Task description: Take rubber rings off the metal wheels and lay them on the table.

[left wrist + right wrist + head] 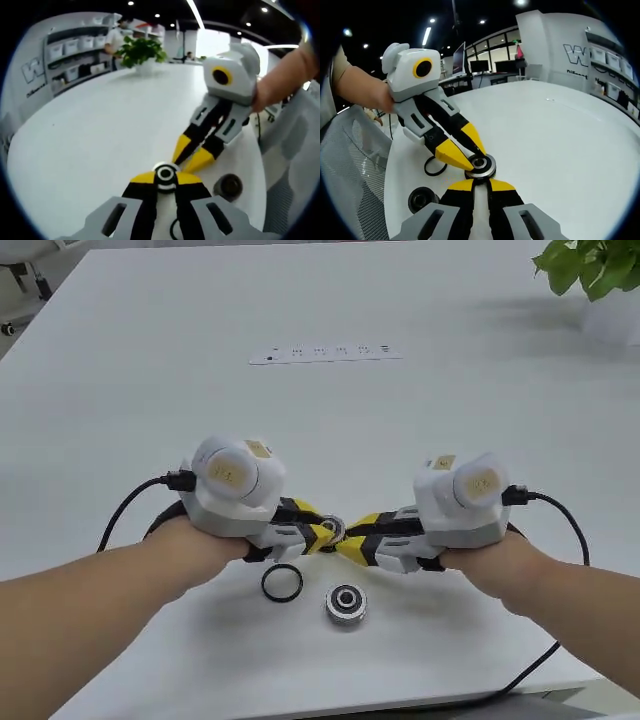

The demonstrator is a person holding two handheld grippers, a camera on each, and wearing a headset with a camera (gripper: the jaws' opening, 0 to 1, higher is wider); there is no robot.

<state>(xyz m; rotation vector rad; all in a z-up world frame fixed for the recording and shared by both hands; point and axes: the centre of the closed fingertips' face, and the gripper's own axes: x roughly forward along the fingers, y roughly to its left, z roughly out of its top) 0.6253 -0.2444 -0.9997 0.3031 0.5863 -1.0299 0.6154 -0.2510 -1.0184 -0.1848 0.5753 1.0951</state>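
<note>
My left gripper (pixel 324 533) (pixel 165 179) is shut on a small metal wheel (pixel 334 529) (pixel 165 173) (pixel 481 164) and holds it just above the white table (pixel 330 430). My right gripper (pixel 346 540) (pixel 481 184) meets it tip to tip, its jaws closed on the dark rubber ring at the wheel's near rim. A loose black rubber ring (pixel 264 584) (pixel 434 173) lies flat on the table below the grippers. Beside it rests a second metal wheel (pixel 346 602) (pixel 228 186) (pixel 422 199). In the left gripper view the right gripper (pixel 190 154) comes in from the upper right.
A white power strip (pixel 325 353) lies far back on the table. A potted plant (pixel 590 262) (pixel 140 50) stands at the back right corner. Black cables (pixel 125 508) trail from both grippers. The table's front edge (pixel 330 710) runs close behind the loose wheel.
</note>
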